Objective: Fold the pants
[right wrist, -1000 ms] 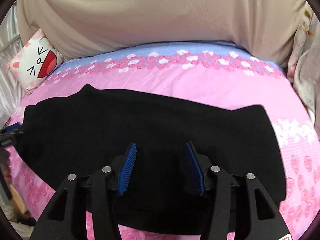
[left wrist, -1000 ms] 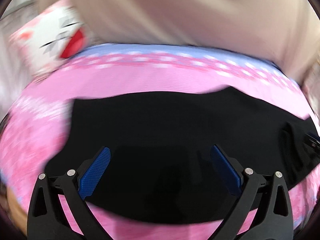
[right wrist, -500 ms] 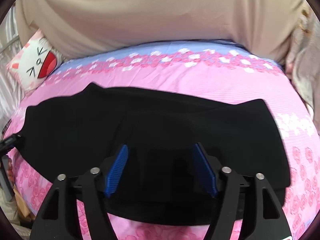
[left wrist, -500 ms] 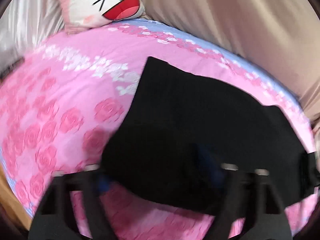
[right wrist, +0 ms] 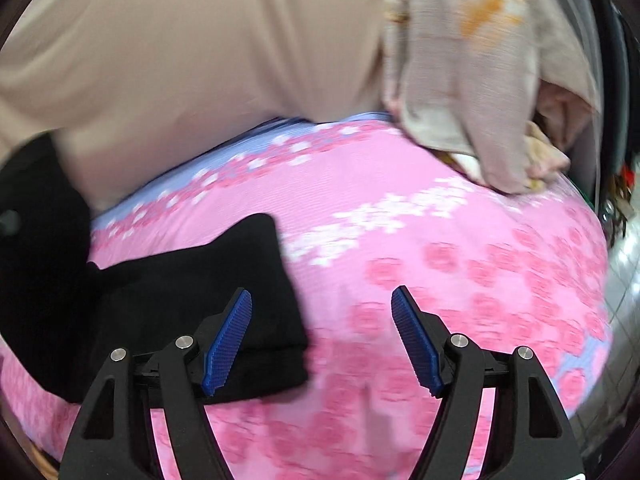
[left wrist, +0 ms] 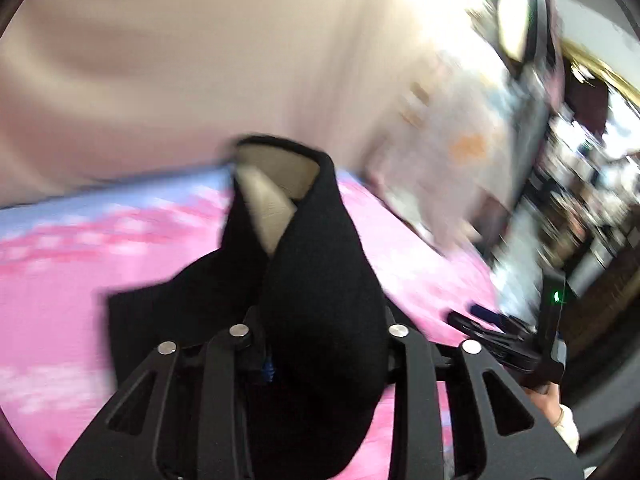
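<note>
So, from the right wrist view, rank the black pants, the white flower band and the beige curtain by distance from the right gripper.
1. black pants, by the right gripper's left finger.
2. white flower band, middle of the sheet.
3. beige curtain, behind the bed.

Bed: covered by a pink rose-print sheet [right wrist: 460, 280] with a blue band of white and pink blossoms at its far edge.
On it, left: folded black pants [right wrist: 192, 300].
Far right corner: crumpled pale cloth [right wrist: 472, 92] resting on the sheet.
</note>
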`<state>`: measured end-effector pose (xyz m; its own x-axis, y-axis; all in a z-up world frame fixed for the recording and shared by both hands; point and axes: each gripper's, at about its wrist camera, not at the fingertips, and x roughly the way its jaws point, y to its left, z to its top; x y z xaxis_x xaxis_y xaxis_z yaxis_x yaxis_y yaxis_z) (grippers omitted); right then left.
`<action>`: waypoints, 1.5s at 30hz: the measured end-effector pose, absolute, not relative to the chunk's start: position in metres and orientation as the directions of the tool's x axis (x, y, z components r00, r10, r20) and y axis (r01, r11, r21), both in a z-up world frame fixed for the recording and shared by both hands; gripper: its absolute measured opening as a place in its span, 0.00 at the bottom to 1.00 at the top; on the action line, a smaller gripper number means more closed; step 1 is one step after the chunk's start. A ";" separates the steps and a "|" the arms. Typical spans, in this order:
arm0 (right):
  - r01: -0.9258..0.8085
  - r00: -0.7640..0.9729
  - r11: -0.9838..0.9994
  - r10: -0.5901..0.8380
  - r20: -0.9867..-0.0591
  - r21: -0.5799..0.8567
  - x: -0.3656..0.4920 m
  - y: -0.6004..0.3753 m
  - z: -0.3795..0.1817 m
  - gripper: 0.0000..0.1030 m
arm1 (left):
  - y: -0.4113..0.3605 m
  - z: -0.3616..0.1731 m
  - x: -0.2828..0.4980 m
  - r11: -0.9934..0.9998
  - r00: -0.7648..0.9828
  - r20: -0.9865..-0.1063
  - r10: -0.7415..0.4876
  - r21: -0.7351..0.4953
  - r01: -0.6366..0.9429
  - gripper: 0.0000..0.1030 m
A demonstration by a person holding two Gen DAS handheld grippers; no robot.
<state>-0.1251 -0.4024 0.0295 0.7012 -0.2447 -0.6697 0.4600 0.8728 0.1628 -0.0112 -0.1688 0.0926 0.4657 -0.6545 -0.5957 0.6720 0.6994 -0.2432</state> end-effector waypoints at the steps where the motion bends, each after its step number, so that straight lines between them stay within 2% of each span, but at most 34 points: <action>1: 0.468 0.699 0.867 -0.244 -0.672 0.172 -0.130 -0.409 0.028 0.69 | -0.202 0.072 -0.012 0.679 0.414 -0.642 -0.645 -0.232 0.697 0.40; 4: 0.484 0.684 0.857 -0.244 -0.687 0.178 -0.142 -0.423 0.023 0.69 | -0.255 0.018 -0.017 0.704 0.332 -0.773 -0.541 -0.201 0.681 0.42; 6: 0.484 0.684 0.856 -0.242 -0.688 0.180 -0.149 -0.429 0.023 0.69 | -0.256 0.011 -0.025 0.685 0.287 -0.769 -0.571 -0.254 0.683 0.51; 7: 0.481 0.683 0.858 -0.238 -0.691 0.180 -0.151 -0.431 0.022 0.69 | -0.250 0.015 -0.029 0.691 0.298 -0.761 -0.576 -0.259 0.675 0.61; 8: 0.476 0.684 0.860 -0.230 -0.692 0.184 -0.151 -0.433 0.021 0.69 | -0.241 0.021 -0.030 0.695 0.310 -0.750 -0.584 -0.263 0.669 0.76; 10: 0.452 0.696 0.867 -0.195 -0.692 0.211 -0.149 -0.434 0.020 0.69 | -0.207 0.049 -0.031 0.697 0.364 -0.681 -0.636 -0.302 0.651 0.94; 13: 0.365 0.734 0.878 -0.066 -0.676 0.311 -0.137 -0.431 0.022 0.71 | -0.161 0.083 -0.030 0.743 0.484 -0.612 -0.626 -0.278 0.610 0.95; 17: 0.219 0.730 0.873 0.150 -0.667 0.436 -0.105 -0.417 0.016 0.75 | -0.088 0.100 -0.007 0.867 0.644 -0.597 -0.479 -0.210 0.451 0.95; 19: 0.200 0.697 0.886 0.172 -0.696 0.419 -0.086 -0.408 0.009 0.75 | -0.061 0.096 -0.006 0.912 0.681 -0.614 -0.398 -0.183 0.368 0.95; 22: 0.218 0.639 0.923 0.110 -0.761 0.317 -0.056 -0.400 -0.004 0.73 | -0.026 0.079 0.009 0.949 0.698 -0.647 -0.308 -0.161 0.270 0.95; 23: 0.223 0.629 0.931 0.090 -0.772 0.289 -0.050 -0.400 -0.007 0.53 | -0.018 0.074 0.013 0.955 0.692 -0.660 -0.292 -0.160 0.250 0.95; 24: 0.209 0.618 0.946 0.068 -0.783 0.247 -0.040 -0.393 -0.008 0.28 | -0.010 0.071 0.013 0.957 0.687 -0.669 -0.285 -0.161 0.240 0.95; 26: 0.172 0.637 0.966 0.039 -0.770 0.192 -0.034 -0.378 0.016 0.08 | -0.002 0.064 0.011 0.960 0.683 -0.676 -0.277 -0.157 0.233 0.95; 29: 0.097 0.711 0.975 0.072 -0.700 0.199 -0.038 -0.372 0.057 0.08 | -0.003 0.056 0.007 0.964 0.691 -0.677 -0.253 -0.121 0.235 0.95; 31: 0.157 0.672 0.978 -0.003 -0.741 0.138 -0.027 -0.387 0.047 0.12 | -0.011 0.044 0.007 0.957 0.668 -0.690 -0.279 -0.137 0.257 0.95; 32: 0.192 0.636 0.975 -0.037 -0.771 0.111 -0.021 -0.397 0.033 0.22 | -0.015 0.038 0.007 0.953 0.655 -0.698 -0.290 -0.149 0.263 0.95; 33: 0.243 0.560 0.967 -0.081 -0.825 0.070 -0.013 -0.407 0.009 0.28 | -0.020 0.028 0.008 0.946 0.624 -0.716 -0.314 -0.177 0.273 0.95; 34: 0.285 0.534 0.954 -0.076 -0.842 0.095 -0.016 -0.416 -0.006 0.28 | -0.024 0.022 0.008 0.941 0.605 -0.726 -0.327 -0.189 0.281 0.95; 35: 0.295 0.561 0.943 -0.042 -0.827 0.152 -0.025 -0.421 -0.007 0.33 | -0.029 0.014 0.009 0.935 0.574 -0.745 -0.340 -0.204 0.290 0.95; 36: 0.296 0.591 0.933 -0.009 -0.806 0.207 -0.038 -0.424 -0.003 0.52 | -0.033 0.009 0.008 0.932 0.558 -0.754 -0.346 -0.211 0.293 0.95; 37: 0.303 0.611 0.930 -0.021 -0.791 0.210 -0.050 -0.425 0.002 0.65 | -0.035 0.003 0.007 0.929 0.540 -0.763 -0.356 -0.225 0.294 0.95; 38: 0.319 0.629 0.928 -0.056 -0.775 0.192 -0.060 -0.422 0.007 0.83 | -0.038 -0.002 0.007 0.926 0.528 -0.767 -0.365 -0.237 0.295 0.95; 40: 0.327 0.643 0.930 -0.088 -0.760 0.169 -0.076 -0.421 0.008 0.85 | -0.045 -0.014 0.007 0.908 0.482 -0.776 -0.406 -0.285 0.307 0.95; 42: 0.320 0.606 0.922 -0.024 -0.795 0.216 -0.077 -0.425 -0.006 0.85 | -0.054 -0.030 0.012 0.874 0.407 -0.780 -0.475 -0.364 0.323 0.95; 45: 0.322 0.594 0.892 0.071 -0.801 0.318 -0.074 -0.431 -0.028 0.82 | -0.063 -0.032 0.014 0.873 0.446 -0.759 -0.475 -0.339 0.352 0.94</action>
<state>-0.0740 -0.4305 -0.0280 0.5939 0.0715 -0.8014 0.3215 0.8920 0.3178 0.0142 -0.0634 -0.0322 0.4456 -0.4747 -0.7590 0.3517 0.8725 -0.3391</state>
